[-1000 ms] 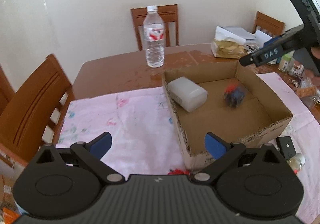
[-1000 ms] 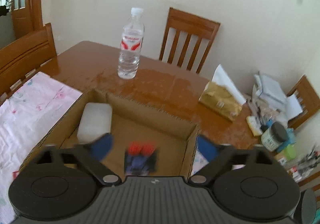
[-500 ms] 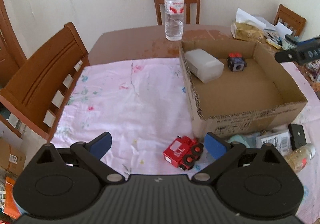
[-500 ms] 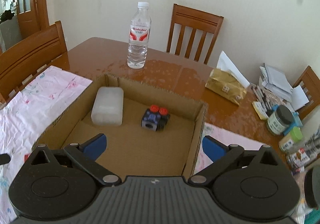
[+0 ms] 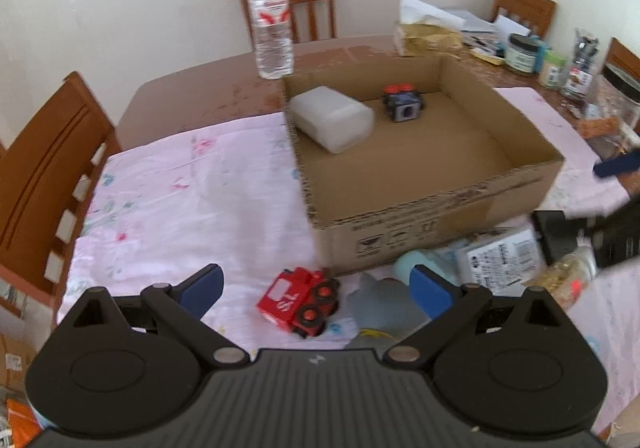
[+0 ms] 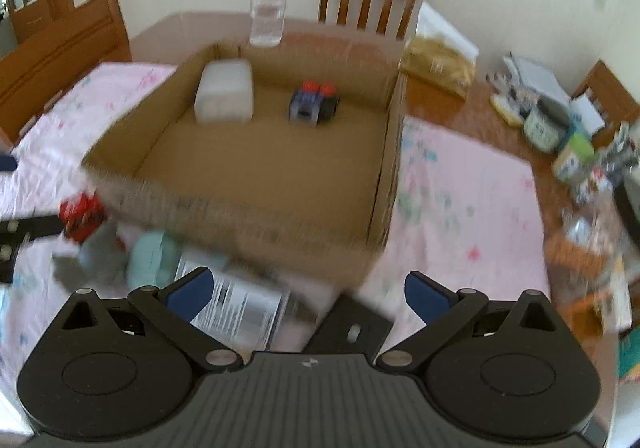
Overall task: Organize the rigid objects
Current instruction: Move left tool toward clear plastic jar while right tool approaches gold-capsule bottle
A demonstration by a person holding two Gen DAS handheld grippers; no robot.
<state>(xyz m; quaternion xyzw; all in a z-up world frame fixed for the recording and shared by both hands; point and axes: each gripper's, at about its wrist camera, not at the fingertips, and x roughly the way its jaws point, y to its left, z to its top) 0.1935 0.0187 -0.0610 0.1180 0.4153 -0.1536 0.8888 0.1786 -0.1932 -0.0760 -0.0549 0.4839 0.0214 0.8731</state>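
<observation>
An open cardboard box (image 5: 440, 204) (image 6: 240, 204) on the pink cloth holds a white plastic container (image 5: 330, 118) (image 6: 224, 96) and a dark blue toy with red knobs (image 5: 402, 102) (image 6: 314, 106). A red toy train (image 5: 300, 302) (image 6: 82, 214) lies on the cloth in front of the box, between the fingers of my open, empty left gripper (image 5: 316, 288). My right gripper (image 6: 306, 292) is open and empty above a labelled white packet (image 6: 236, 304) and a black flat piece (image 6: 352, 328).
A grey cloth thing (image 5: 376, 300), a pale teal object (image 5: 416, 262), a labelled packet (image 5: 500, 254) and a small jar (image 5: 568, 276) lie before the box. A water bottle (image 5: 270, 20) stands behind it. Jars and papers (image 5: 520, 52) crowd the right. Wooden chairs (image 5: 40, 176) surround the table.
The right gripper has pulled back from over the box and lowered to the items in front of it. The left gripper has shifted right and nearer the red train.
</observation>
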